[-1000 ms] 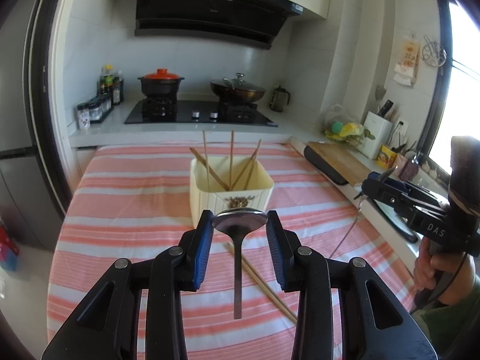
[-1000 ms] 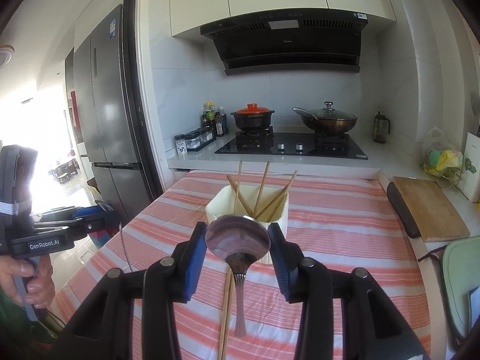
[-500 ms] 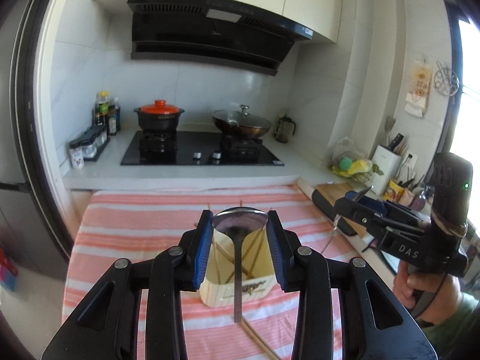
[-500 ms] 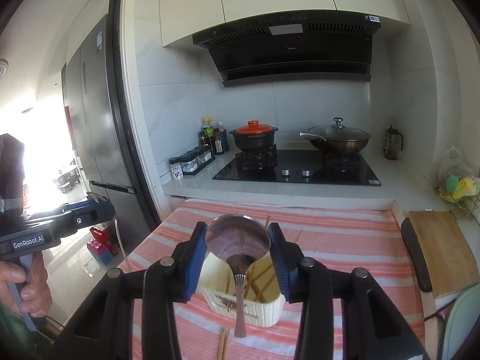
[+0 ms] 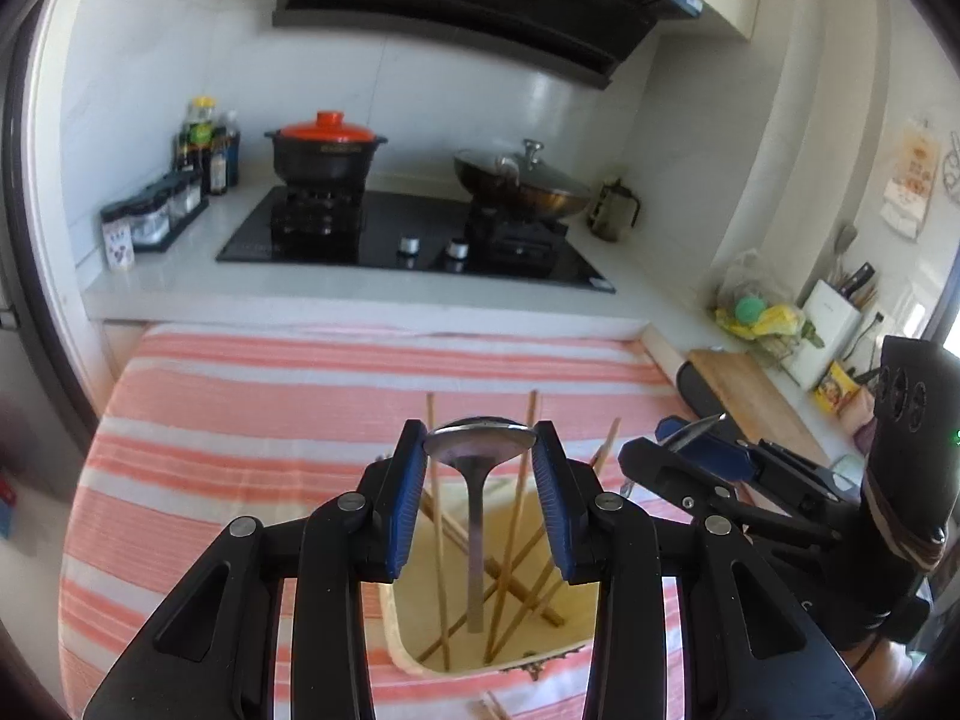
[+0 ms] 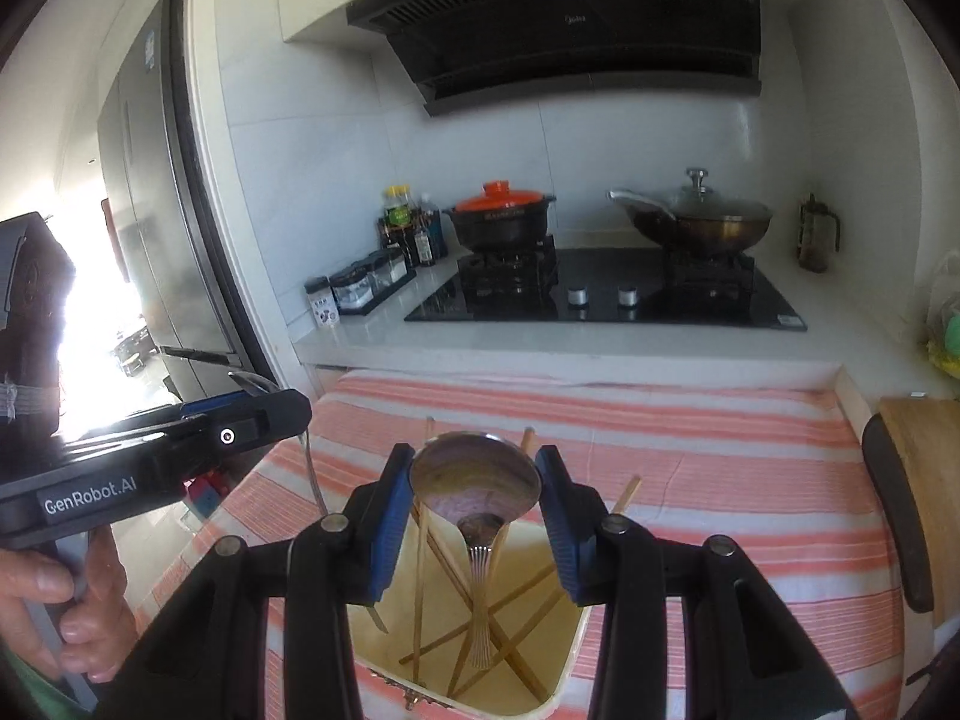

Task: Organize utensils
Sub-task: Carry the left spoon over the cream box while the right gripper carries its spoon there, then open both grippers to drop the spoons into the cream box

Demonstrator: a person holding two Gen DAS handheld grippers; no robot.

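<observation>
Polished steel spoons are clamped by their bowls, one spoon (image 5: 479, 450) in the left tongs (image 5: 480, 480), a broader spoon (image 6: 475, 483) in the right tongs (image 6: 474, 516), handles hanging into a cream rectangular holder (image 6: 564, 702). Slim wooden chopsticks (image 5: 516, 546) are crossed inside it, on the striped cloth-covered surface (image 5: 240, 420).

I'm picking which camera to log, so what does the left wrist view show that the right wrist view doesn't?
Only the left wrist view shows the knife block on the far counter and the right tool from outside.

Only the right wrist view shows the refrigerator and the left tool from outside.

Both show a spoon clamped bowl up over the cream holder of chopsticks.
</observation>
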